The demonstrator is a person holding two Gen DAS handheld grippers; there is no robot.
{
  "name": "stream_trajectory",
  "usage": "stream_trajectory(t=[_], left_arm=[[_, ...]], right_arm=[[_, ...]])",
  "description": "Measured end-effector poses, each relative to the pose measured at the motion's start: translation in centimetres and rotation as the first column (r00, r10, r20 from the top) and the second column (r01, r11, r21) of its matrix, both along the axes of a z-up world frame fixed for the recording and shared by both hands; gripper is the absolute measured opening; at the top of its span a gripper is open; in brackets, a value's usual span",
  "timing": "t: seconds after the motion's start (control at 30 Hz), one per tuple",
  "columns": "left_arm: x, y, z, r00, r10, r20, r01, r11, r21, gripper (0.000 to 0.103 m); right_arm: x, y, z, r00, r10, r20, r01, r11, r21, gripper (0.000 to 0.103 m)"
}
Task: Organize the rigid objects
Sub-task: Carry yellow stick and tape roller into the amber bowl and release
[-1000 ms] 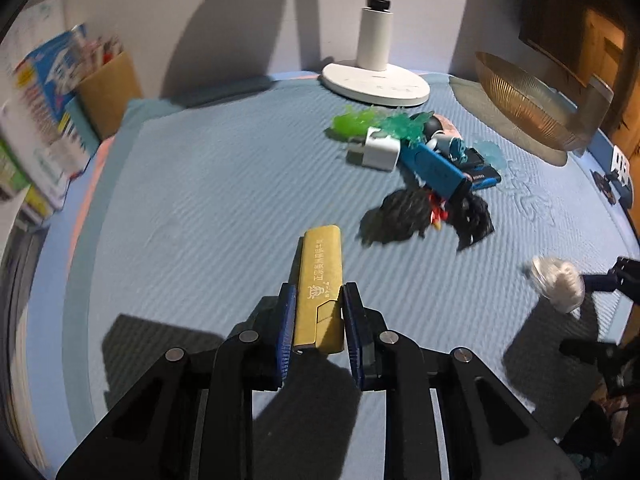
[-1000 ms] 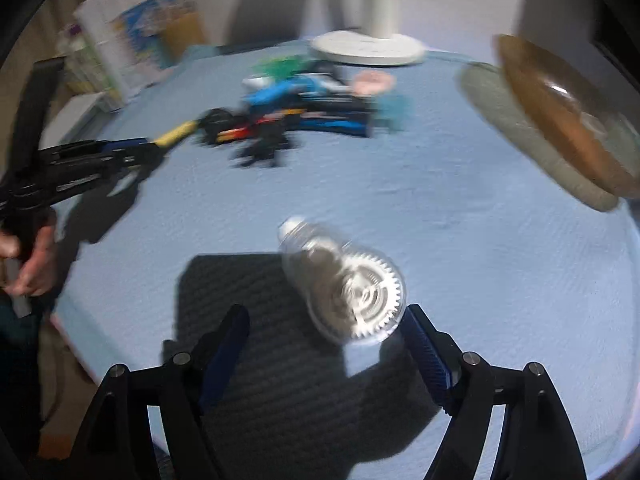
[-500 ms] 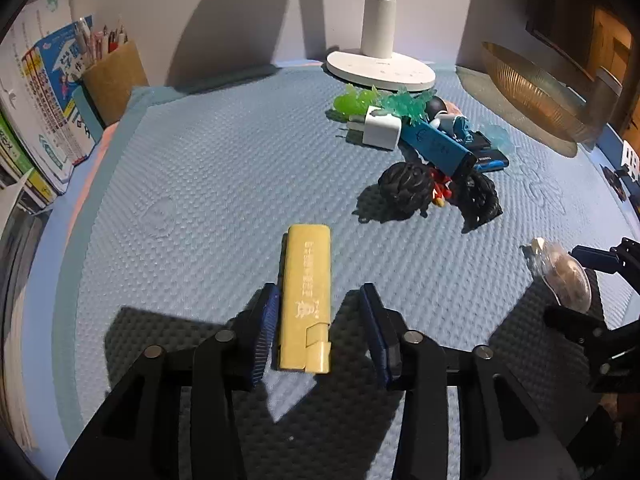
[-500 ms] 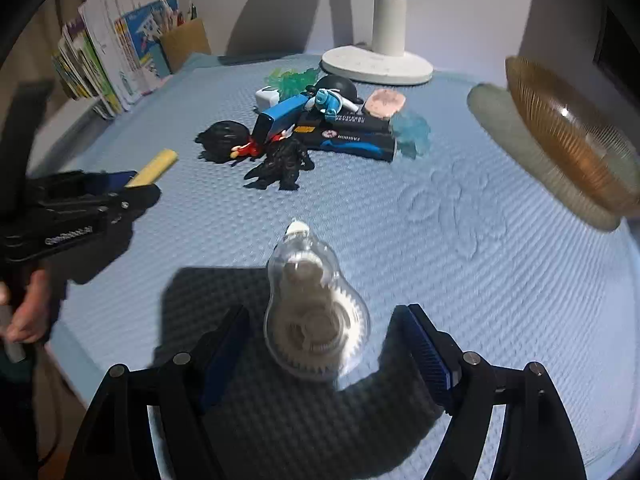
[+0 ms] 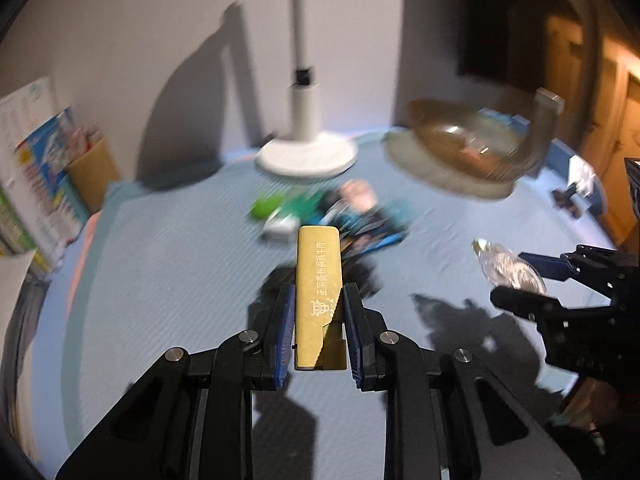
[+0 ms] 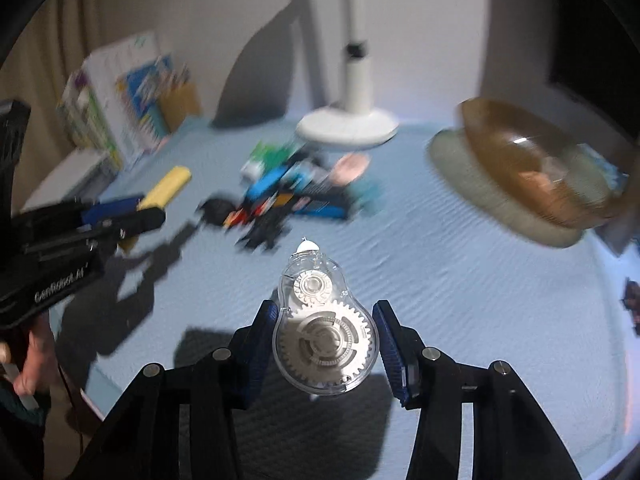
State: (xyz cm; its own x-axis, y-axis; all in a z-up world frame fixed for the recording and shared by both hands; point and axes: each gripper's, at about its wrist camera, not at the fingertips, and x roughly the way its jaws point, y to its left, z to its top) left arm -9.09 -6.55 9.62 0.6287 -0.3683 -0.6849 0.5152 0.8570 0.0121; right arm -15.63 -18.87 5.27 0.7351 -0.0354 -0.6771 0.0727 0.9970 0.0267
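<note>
My left gripper (image 5: 318, 312) is shut on a flat yellow box with printed characters (image 5: 318, 280) and holds it above the blue mat. My right gripper (image 6: 326, 336) is shut on a clear pear-shaped tape dispenser with white gears (image 6: 324, 332), also lifted off the mat. The dispenser (image 5: 508, 270) and right gripper show at the right of the left wrist view. The yellow box (image 6: 166, 190) and left gripper show at the left of the right wrist view. A blurred pile of small toys and blue boxes (image 6: 288, 196) lies mid-mat.
A white lamp base (image 5: 307, 156) stands at the back. An amber ribbed bowl (image 5: 468, 140) sits at the back right, also in the right wrist view (image 6: 532, 172). Books and a brown holder (image 5: 44, 184) line the left edge.
Both grippers were open around their objects on the mat half a second ago. Both have closed and lifted: the left with the yellow box, the right with the tape dispenser.
</note>
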Motion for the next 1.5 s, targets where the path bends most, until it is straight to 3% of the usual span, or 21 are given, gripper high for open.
stream_trajectory(t=[0.17, 0.3, 0.47, 0.67, 0.83, 0.9, 0.97, 1.07, 1.17, 1.27, 1.43, 1.5], left_arm=[[1.4, -7.0, 3.3, 0.993, -0.108, 0.050, 0.110, 0.993, -0.049, 0.021], [4.5, -15.0, 4.4, 0.979, -0.204, 0.014, 0.204, 0.974, -0.094, 0.021], [9.4, -22.9, 2.0, 0.967, -0.233, -0.105, 0.224, 0.971, -0.088, 0.021], [12.2, -27.2, -0.7, 0.959, -0.215, -0.185, 0.206, 0.976, -0.066, 0.021], [13.3, -29.1, -1.3, 0.949, -0.239, -0.207, 0.232, 0.971, -0.058, 0.025], [13.2, -28.7, -0.6, 0.957, -0.231, -0.178, 0.223, 0.973, -0.065, 0.051], [12.9, -27.6, 0.4, 0.964, -0.222, -0.143, 0.213, 0.974, -0.081, 0.063], [12.3, -24.6, 2.5, 0.974, -0.202, -0.103, 0.190, 0.975, -0.118, 0.064], [11.2, -21.0, 4.6, 0.983, -0.175, -0.047, 0.167, 0.977, -0.136, 0.064], [9.6, -16.2, 6.7, 0.992, -0.127, 0.000, 0.126, 0.983, -0.136, 0.064], [7.9, -7.1, 7.8, 1.000, 0.001, -0.018, -0.004, 0.984, -0.177, 0.065], [7.1, -3.3, 6.9, 0.997, 0.077, -0.021, -0.079, 0.981, -0.178, 0.074]], right_arm=[[-0.2, -8.4, 3.5, 0.973, -0.227, 0.046, 0.226, 0.974, 0.013, 0.048], [1.7, -15.2, 5.0, 0.925, -0.380, -0.027, 0.381, 0.923, 0.058, 0.048], [5.2, -20.3, 5.0, 0.893, -0.430, -0.131, 0.435, 0.900, 0.016, 0.048], [8.0, -23.1, 3.8, 0.860, -0.456, -0.229, 0.454, 0.889, -0.065, 0.048], [9.0, -24.6, 3.1, 0.842, -0.477, -0.251, 0.482, 0.875, -0.044, 0.048], [8.8, -24.8, 3.4, 0.843, -0.482, -0.240, 0.491, 0.871, -0.025, 0.049], [8.1, -24.7, 4.1, 0.842, -0.495, -0.213, 0.504, 0.863, -0.014, 0.053], [6.5, -24.0, 5.5, 0.840, -0.519, -0.161, 0.524, 0.852, -0.011, 0.054], [5.2, -22.9, 6.5, 0.857, -0.499, -0.129, 0.507, 0.861, 0.038, 0.054], [4.4, -20.6, 7.7, 0.888, -0.450, -0.096, 0.456, 0.887, 0.067, 0.054], [3.4, -13.9, 9.3, 0.957, -0.290, -0.006, 0.289, 0.949, 0.126, 0.057], [3.3, -11.2, 8.7, 0.973, -0.228, 0.028, 0.223, 0.966, 0.127, 0.062]])
